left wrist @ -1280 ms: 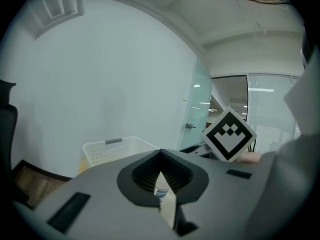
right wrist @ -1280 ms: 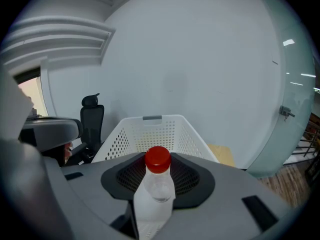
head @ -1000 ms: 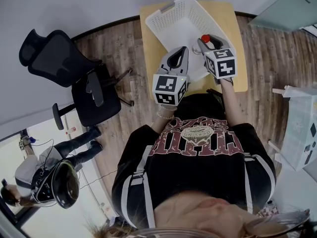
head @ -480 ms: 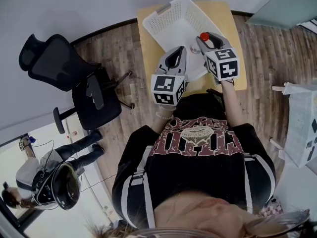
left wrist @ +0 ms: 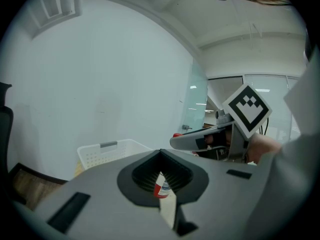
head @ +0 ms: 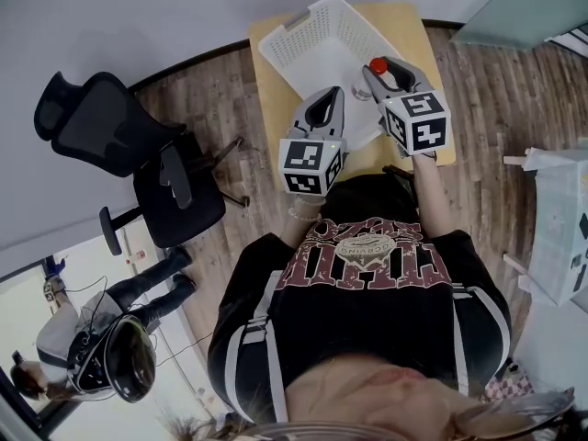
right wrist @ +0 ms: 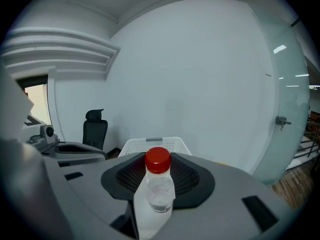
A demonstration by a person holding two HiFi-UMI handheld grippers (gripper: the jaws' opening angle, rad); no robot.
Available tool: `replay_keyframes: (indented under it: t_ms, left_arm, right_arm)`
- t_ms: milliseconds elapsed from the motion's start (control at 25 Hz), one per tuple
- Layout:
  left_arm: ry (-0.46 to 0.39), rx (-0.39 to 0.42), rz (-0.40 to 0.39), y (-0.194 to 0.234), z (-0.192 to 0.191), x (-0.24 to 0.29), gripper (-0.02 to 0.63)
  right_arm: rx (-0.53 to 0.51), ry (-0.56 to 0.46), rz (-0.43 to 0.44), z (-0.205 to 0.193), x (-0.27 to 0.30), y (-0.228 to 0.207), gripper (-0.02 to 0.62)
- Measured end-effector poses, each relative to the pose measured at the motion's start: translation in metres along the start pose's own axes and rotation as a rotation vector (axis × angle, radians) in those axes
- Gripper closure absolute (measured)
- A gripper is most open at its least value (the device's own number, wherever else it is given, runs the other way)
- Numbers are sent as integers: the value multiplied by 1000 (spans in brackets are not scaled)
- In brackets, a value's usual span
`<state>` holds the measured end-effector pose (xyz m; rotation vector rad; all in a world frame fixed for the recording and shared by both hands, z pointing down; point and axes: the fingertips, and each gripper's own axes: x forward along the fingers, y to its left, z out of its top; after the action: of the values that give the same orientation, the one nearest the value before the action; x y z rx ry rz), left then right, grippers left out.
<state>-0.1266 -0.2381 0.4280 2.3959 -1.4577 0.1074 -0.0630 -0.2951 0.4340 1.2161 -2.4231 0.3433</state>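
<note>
Lift vs 1.3 s ago: right gripper [head: 378, 73] pinches red-cap bottle [right wrist: 159, 186], left gripper [head: 329, 99] pinches small labelled item [left wrist: 161, 188]; basket [right wrist: 135, 146] smaller, mid-frame.

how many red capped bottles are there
1: the clear plastic bottle with a red cap is clamped in the right tongs. The left tongs' small labelled item is unclear.

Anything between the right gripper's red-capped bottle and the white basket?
Nothing. In the right gripper view the white basket shows just past the bottle, with bare air between. In the head view the bottle overlaps the basket's rim.
</note>
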Motion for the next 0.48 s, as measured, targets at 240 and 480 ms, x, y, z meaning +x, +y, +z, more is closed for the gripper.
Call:
replay_keyframes:
  t_ms: [240,480]
  left_arm:
    - [-5,8,-13,-7,2,1,560]
    - [-4,14,-21,-17,4,4,560]
  right_arm:
    - [-5,-39,-9,11,-14,-2,433]
    - [-5,-71,-7,21,-29,-6,433]
